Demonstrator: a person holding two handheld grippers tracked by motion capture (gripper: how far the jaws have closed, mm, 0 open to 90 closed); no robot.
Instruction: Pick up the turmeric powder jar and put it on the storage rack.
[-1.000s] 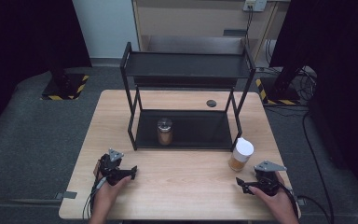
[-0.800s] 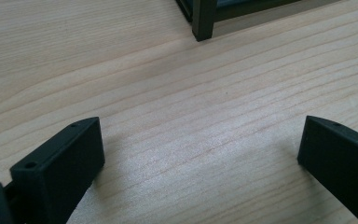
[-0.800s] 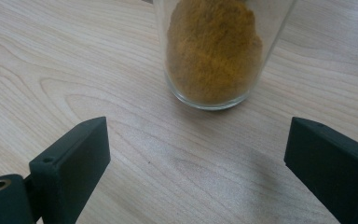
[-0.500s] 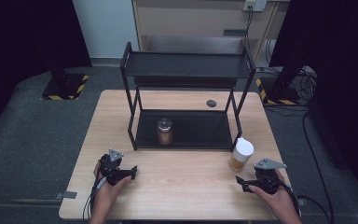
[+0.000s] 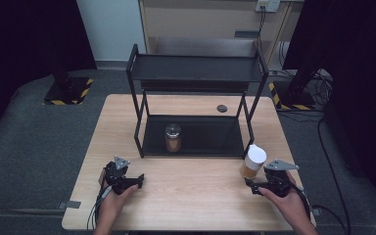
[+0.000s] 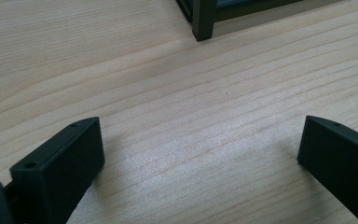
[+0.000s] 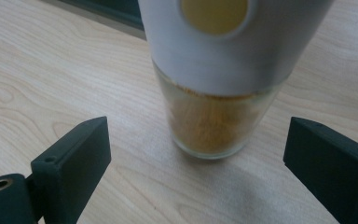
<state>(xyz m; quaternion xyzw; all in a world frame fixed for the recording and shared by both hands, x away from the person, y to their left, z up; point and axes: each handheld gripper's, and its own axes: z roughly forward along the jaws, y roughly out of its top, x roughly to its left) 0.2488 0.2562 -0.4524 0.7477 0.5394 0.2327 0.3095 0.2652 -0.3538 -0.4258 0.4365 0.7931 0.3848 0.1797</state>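
On the wooden desk (image 5: 191,196) stands a black two-level metal rack (image 5: 196,98), near the far side. On its lower shelf, toward the left, there is a glass jar with a metal lid (image 5: 173,137) and brown content. A small dark round thing (image 5: 222,108) lies on the desk behind the rack; what it is, I cannot tell. Around the desk is grey carpet floor (image 5: 29,137), with cables at the right side.

The shaker jar with white cap (image 5: 252,162) stands upright on the desk, just in front of the right front leg of the rack and outside of it. Its lower part is clear glass with orange-brown powder inside. The rack leg and the edge of the lower shelf are close behind this jar; between the jar and the person the desk is bare.

The right claw (image 7: 196,158) lies low over the desk, just at the near side of the shaker jar. In the right gripper view its two black jaws are spread wide, and the glass base of the jar stands between and a little beyond them, not touched by either jaw.

The left claw (image 6: 200,149) is at the near left part of the desk, well apart from the shaker jar. Its jaws are also spread, with bare wood between them, and a front leg of the rack is seen farther ahead.
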